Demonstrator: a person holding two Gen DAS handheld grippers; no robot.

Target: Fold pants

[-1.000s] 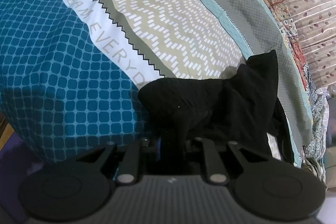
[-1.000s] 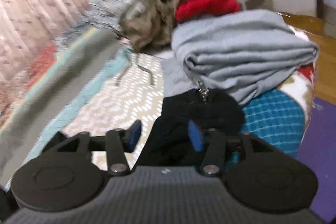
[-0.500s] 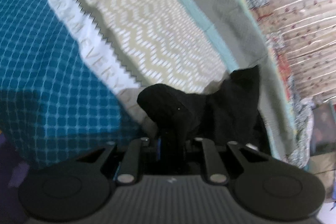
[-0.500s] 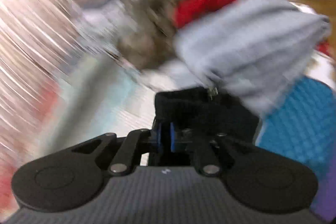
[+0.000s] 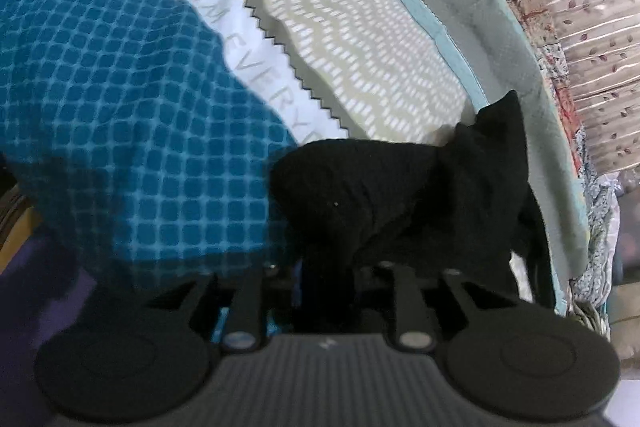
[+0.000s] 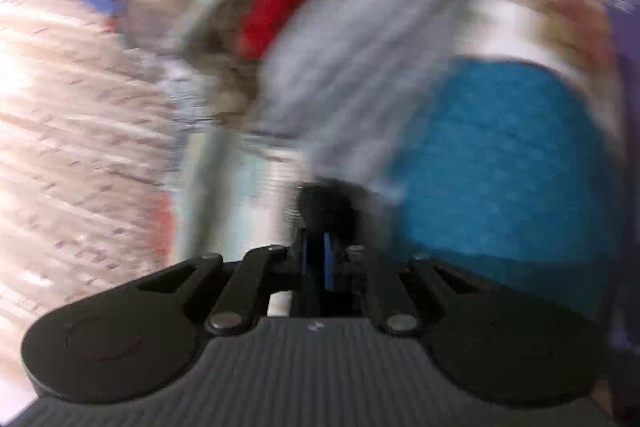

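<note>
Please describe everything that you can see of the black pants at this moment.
The black pants are a soft, matte, knit-looking cloth, bunched up with one corner pointing upward. They lie on the patterned bedspread, partly lifted. The left gripper is shut on a fold at the near edge. In the blurred right wrist view, the right gripper is shut on a small dark piece of them. No waistband or legs can be told apart.
</note>
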